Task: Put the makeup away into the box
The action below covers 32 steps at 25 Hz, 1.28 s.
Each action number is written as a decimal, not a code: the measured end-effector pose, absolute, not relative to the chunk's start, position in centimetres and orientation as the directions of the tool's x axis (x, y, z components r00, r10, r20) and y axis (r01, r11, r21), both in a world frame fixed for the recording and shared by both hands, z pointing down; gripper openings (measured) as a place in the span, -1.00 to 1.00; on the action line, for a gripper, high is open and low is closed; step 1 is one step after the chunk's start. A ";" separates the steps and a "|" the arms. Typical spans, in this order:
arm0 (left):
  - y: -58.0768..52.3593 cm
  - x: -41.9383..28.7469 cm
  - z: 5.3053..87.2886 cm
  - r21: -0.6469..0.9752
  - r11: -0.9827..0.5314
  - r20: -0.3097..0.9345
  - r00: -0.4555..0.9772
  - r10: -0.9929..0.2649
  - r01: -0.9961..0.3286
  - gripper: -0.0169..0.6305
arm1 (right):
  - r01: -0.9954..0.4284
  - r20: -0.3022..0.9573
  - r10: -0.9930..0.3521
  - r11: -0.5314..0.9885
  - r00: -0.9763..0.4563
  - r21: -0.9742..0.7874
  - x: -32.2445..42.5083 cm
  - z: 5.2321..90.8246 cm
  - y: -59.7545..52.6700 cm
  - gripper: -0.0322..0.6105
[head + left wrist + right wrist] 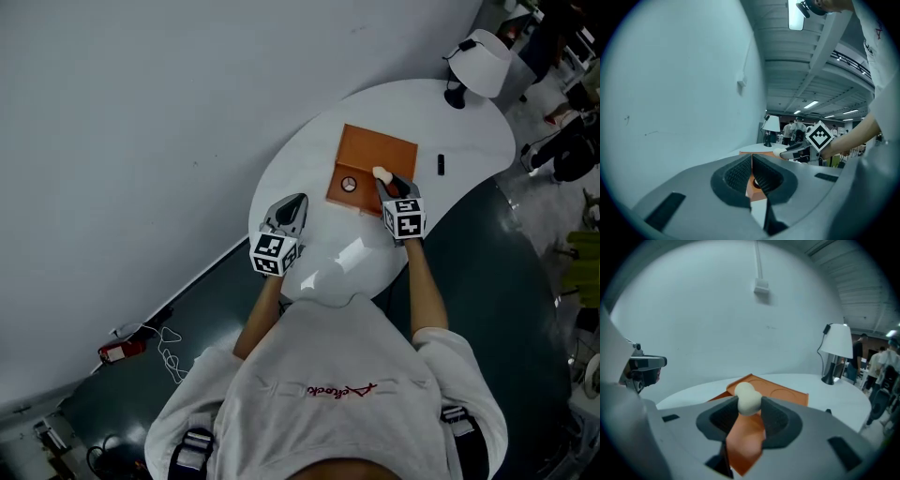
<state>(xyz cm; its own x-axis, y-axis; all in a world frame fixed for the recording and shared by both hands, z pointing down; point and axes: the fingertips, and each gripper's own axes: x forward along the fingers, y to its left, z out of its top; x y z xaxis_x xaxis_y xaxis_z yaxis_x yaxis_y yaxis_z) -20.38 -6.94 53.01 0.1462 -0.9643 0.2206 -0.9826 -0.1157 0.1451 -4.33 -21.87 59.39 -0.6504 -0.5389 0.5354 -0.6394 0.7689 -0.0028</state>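
Right gripper [386, 184] is clamped on a cream makeup sponge [747, 398] over the near edge of the open orange box [380, 155] on the white table [459, 127], while the left gripper [752, 174] hangs left of the box, jaws pressed together on nothing.

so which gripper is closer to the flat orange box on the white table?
Right. The right gripper, shut on a cream egg-shaped sponge, hangs over the flat orange box's near edge; the left gripper, shut and empty, is off its left side over the white table.
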 end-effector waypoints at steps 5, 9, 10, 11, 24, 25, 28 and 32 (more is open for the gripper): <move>-5.4 -22.8 54.1 0.154 -0.036 0.241 0.072 -0.968 -0.987 -0.91 | -0.567 0.550 -0.474 0.824 -0.688 0.001 -8.1 60.5 -21.4 -0.40; -5.0 -23.1 54.9 0.170 -0.013 0.256 0.057 -0.965 -0.985 -0.91 | -0.468 0.603 -0.413 0.881 -0.683 0.073 -9.3 62.0 -20.1 -0.40; -5.1 -22.9 55.2 0.174 -0.013 0.259 0.058 -0.964 -0.985 -0.91 | -0.412 0.628 -0.390 0.903 -0.674 0.119 -9.4 62.7 -19.6 -0.40; -5.3 -22.8 55.4 0.178 -0.013 0.261 0.060 -0.964 -0.984 -0.91 | -0.340 0.657 -0.364 0.925 -0.660 0.171 -9.6 63.5 -19.1 -0.40; -7.7 -21.4 58.3 0.212 -0.022 0.308 0.089 -0.947 -0.977 -0.91 | -0.003 0.827 -0.150 0.984 -0.541 0.176 -8.4 70.0 -17.7 -0.37; -7.8 -21.4 58.4 0.211 -0.025 0.311 0.091 -0.946 -0.977 -0.91 | -0.014 0.827 -0.138 0.988 -0.546 0.155 -8.4 70.1 -17.7 -0.35; -8.2 -21.5 58.5 0.209 -0.033 0.315 0.099 -0.944 -0.977 -0.91 | -0.037 0.821 -0.124 0.992 -0.557 0.125 -8.6 70.2 -18.0 -0.25; -8.5 -21.0 58.7 0.212 -0.051 0.316 0.118 -0.941 -0.976 -0.91 | -0.049 0.813 -0.137 0.990 -0.565 0.133 -8.3 70.0 -18.0 -0.24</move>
